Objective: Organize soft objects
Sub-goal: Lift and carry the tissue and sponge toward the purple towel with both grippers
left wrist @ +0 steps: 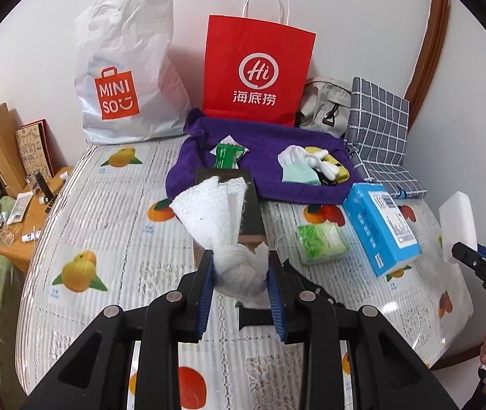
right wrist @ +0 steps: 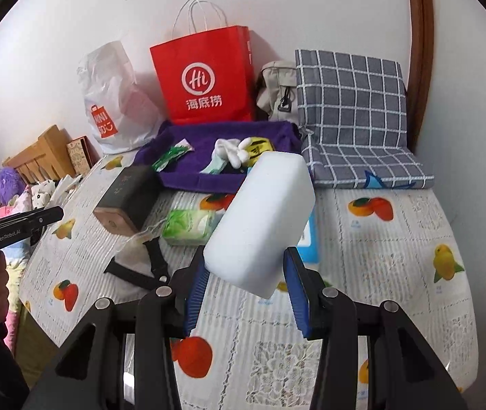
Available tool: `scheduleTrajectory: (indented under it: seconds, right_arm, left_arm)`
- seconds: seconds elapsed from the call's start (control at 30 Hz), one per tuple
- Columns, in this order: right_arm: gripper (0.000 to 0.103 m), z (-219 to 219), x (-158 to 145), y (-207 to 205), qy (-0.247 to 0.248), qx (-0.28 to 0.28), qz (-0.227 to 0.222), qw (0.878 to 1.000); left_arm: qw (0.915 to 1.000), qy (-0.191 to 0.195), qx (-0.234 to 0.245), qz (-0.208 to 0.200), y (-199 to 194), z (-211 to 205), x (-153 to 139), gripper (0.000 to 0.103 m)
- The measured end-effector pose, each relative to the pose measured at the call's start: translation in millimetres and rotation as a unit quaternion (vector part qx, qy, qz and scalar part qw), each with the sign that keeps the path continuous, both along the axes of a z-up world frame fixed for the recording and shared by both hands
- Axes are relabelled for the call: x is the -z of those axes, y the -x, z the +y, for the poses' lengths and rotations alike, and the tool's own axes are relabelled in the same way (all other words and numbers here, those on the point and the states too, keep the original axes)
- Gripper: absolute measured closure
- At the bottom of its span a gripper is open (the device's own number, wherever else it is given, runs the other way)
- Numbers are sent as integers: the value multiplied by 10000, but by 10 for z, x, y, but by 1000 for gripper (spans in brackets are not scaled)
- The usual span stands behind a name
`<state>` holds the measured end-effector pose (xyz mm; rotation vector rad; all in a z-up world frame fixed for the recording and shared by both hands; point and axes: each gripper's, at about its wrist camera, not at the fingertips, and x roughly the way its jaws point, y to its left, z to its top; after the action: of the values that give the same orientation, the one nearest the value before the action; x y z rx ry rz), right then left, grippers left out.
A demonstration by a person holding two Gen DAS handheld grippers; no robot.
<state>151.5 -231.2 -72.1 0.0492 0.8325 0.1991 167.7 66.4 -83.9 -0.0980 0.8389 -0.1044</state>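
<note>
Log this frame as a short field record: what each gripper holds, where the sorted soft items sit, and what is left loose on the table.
left gripper: shut on knotted white cloth, lifted off the table
right gripper: shut on white sponge block, lifted
collection spot: purple towel with socks and a green packet
still loose: green tissue pack, blue box, dark box

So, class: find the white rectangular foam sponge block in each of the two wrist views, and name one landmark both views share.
Left wrist view: the white rectangular foam sponge block sits at the far right edge, clamped in the right gripper.
Right wrist view: the block fills the centre, held between the blue pads.
Shared landmark: the red paper bag with white handles standing against the wall.
</note>
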Motion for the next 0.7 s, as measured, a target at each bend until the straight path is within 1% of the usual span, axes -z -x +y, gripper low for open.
scheduleTrajectory:
  seconds: [0.2, 0.37, 0.5, 0.7]
  right_arm:
    - [59, -30, -97, -148, 41, 45, -104, 9999]
    - [59, -25, -122, -300, 30, 44, -143, 9999]
    - [59, -1, -153, -440, -14, -34, -180, 9998]
    - [59, 80, -202, -716, -137, -237, -211, 9994]
  left_arm:
    - [10000, 96, -15, 13, -116, 35, -15, 75]
    - [10000, 83, -23, -22, -232, 60, -72, 75]
    - [10000, 76, -35, -54, -339, 63, -116, 75]
    - [10000, 64, -62, 10, -568, 57, -119, 75]
